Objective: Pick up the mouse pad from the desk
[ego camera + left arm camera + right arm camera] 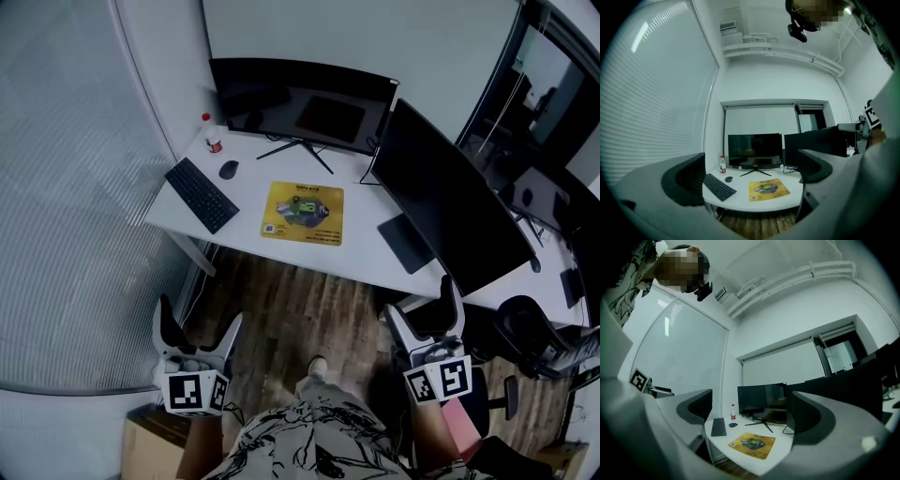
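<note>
Both grippers are held low and close to the body at the bottom of the head view, jaws pointing up the frame toward the desk [375, 255]. The left gripper [199, 319] sits at lower left above its marker cube [195, 392], and the right gripper [422, 305] at lower right above its marker cube [438, 380]. The person's patterned shirt [300, 441] fills the bottom edge between them.

In the left gripper view the two jaws stand wide apart with nothing between them, and only the distant desk shows in the gap. The right gripper view shows the same: jaws spread, empty, touching nothing. Both hang over the wooden floor [300, 309], well apart from the desk.

The yellow mouse pad [303, 213] lies flat near the middle of the white desk, at the centre of the head view. To its left are a black keyboard [202, 195], set at an angle, and a dark mouse [228, 170]. A red-capped bottle [214, 134] stands at the far left corner. A curved monitor [300, 98] stands behind the pad, a second monitor [450, 202] is to its right, and an office chair [534, 337] is at lower right.
</note>
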`<action>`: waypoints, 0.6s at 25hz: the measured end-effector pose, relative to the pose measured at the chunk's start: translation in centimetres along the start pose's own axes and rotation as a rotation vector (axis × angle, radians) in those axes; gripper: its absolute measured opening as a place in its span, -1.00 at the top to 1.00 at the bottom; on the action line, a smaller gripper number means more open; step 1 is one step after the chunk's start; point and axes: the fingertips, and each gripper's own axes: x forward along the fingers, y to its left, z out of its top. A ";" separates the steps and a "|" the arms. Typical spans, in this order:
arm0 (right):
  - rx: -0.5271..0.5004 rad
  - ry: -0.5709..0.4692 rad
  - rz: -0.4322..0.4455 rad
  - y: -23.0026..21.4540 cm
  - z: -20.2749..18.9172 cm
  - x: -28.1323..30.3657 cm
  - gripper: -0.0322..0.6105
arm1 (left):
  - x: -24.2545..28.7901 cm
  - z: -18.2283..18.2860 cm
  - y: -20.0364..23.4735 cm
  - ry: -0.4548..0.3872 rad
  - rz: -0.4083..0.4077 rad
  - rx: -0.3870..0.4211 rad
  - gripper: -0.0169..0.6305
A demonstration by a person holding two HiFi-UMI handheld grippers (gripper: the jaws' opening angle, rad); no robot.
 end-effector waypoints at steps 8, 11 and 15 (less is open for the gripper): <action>0.037 -0.002 0.018 -3.4 -0.4 2.9 -0.72 | 3.7 0.5 -1.2 0.005 0.019 -0.004 -0.91; 0.033 -0.008 0.022 -4.6 -0.5 3.8 -0.72 | 5.0 0.5 -1.9 0.008 0.026 0.000 -0.91; 0.030 -0.018 0.027 -6.4 -0.2 4.7 -0.72 | 6.4 0.6 -2.5 0.002 0.042 -0.002 -0.91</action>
